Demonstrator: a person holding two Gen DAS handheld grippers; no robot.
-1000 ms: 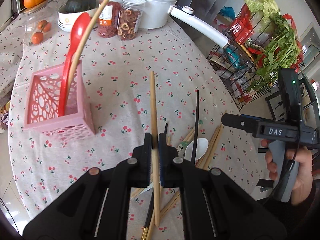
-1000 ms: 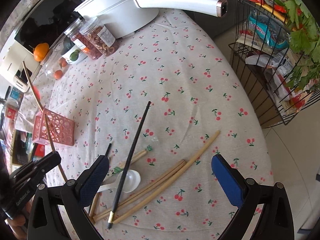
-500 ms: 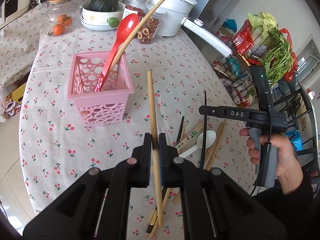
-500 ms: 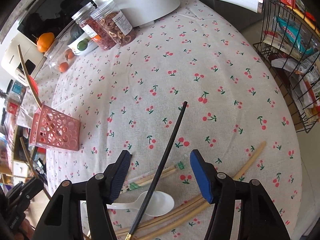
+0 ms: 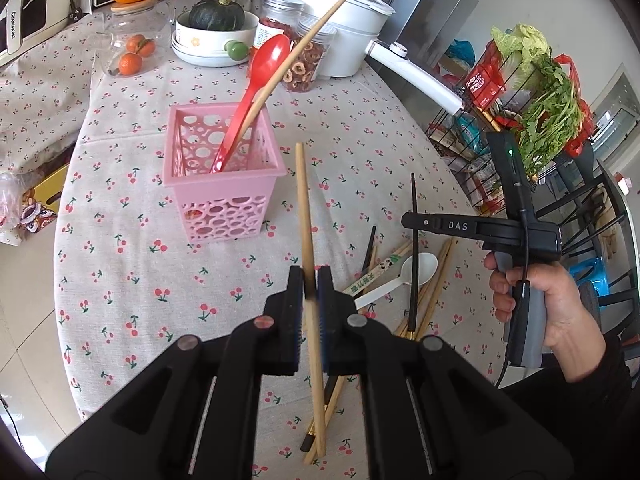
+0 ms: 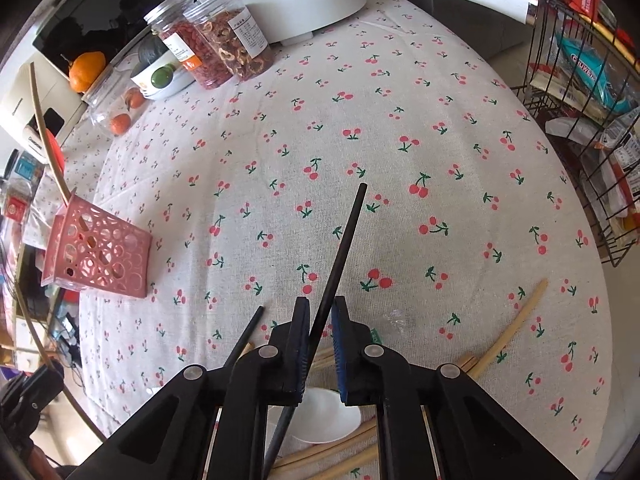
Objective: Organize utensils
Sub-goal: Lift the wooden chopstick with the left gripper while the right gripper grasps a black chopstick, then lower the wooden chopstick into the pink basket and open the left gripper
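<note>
My left gripper (image 5: 311, 276) is shut on a light wooden chopstick (image 5: 302, 200), held above the cloth with its tip pointing toward the pink perforated basket (image 5: 224, 184). The basket holds a red spoon (image 5: 268, 60) and a long wooden stick (image 5: 304, 36). My right gripper (image 6: 321, 308) points down at the utensil pile. Its jaws are closing on a black chopstick (image 6: 346, 232) that runs between the pads. Under it lie a white spoon (image 6: 320, 416), several wooden chopsticks (image 5: 440, 276) and a second black chopstick (image 6: 248, 332). A hand holds the right gripper (image 5: 414, 226) at the table's right side.
A white pot (image 5: 340, 4) with a long handle, two snack jars (image 6: 224, 52), a bowl with a green squash (image 5: 216, 20) and a glass jar of oranges (image 5: 132, 44) stand at the back. A wire rack of greens and packets (image 5: 540, 92) stands beyond the right table edge.
The right gripper's jaws went from wide open to closed around the black chopstick as it came down. The left gripper shifted with its wooden chopstick, so the basket now sits nearer centre ahead.
</note>
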